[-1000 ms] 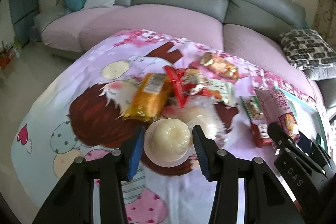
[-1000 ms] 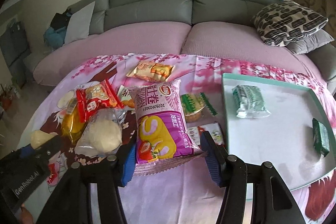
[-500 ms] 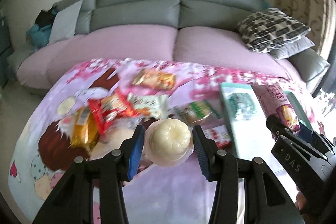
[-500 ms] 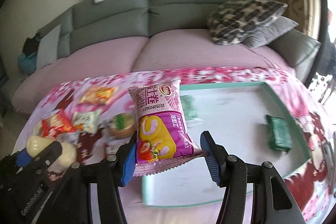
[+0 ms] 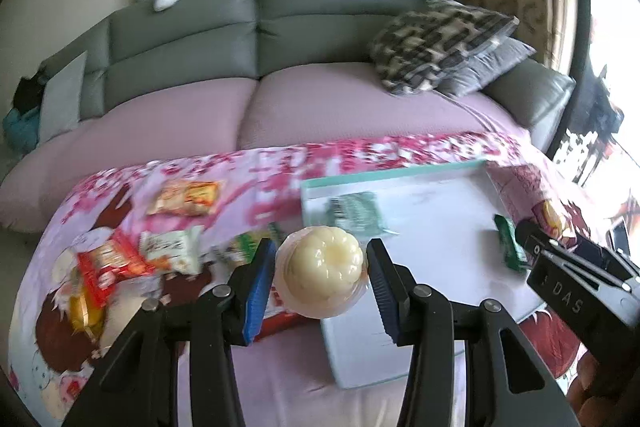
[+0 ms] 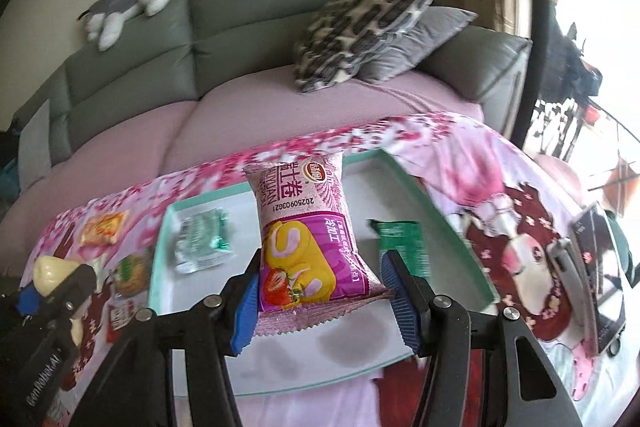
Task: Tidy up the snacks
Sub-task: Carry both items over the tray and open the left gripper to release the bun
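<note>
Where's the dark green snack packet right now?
The dark green packet lies flat on the tray, right side in the right wrist view, beside the pink swiss-roll bag.

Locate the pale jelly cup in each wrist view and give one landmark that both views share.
Left wrist: jelly cup sits at lower centre, held between the left gripper fingers, in front of the tray's near left corner.
Right wrist: jelly cup shows at the far left edge, left of the tray.
Shared landmark: the teal-rimmed white tray.
</note>
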A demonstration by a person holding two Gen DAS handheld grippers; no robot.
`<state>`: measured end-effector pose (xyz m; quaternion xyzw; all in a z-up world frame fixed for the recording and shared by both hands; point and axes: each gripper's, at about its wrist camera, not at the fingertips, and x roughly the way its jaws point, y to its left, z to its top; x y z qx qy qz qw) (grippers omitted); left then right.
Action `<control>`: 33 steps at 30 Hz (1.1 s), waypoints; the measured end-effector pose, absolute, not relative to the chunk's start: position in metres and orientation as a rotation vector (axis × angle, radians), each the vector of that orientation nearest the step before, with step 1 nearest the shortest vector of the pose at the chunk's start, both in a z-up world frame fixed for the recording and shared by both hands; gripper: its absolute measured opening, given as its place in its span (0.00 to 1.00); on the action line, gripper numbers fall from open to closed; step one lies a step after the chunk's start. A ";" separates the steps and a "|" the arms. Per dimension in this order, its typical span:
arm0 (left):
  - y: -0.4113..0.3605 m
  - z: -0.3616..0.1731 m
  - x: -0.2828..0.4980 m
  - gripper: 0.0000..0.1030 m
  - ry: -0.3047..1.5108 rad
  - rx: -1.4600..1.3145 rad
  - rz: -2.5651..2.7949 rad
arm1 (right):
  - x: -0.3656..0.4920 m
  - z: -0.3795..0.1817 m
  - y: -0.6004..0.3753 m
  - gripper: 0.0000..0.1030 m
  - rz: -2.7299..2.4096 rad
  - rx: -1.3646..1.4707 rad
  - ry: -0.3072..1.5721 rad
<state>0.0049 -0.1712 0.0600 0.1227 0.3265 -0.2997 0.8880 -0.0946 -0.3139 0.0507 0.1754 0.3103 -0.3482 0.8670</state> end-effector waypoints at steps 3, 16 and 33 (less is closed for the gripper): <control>-0.189 0.053 0.002 0.47 0.683 0.281 -0.653 | -0.105 0.050 -0.326 0.58 -0.763 0.378 0.649; -0.235 0.015 0.016 0.47 0.754 0.343 -0.655 | -0.098 0.021 -0.344 0.58 -0.742 0.419 0.740; -0.252 -0.012 0.017 0.48 0.845 0.423 -0.642 | -0.086 0.001 -0.344 0.59 -0.743 0.386 0.849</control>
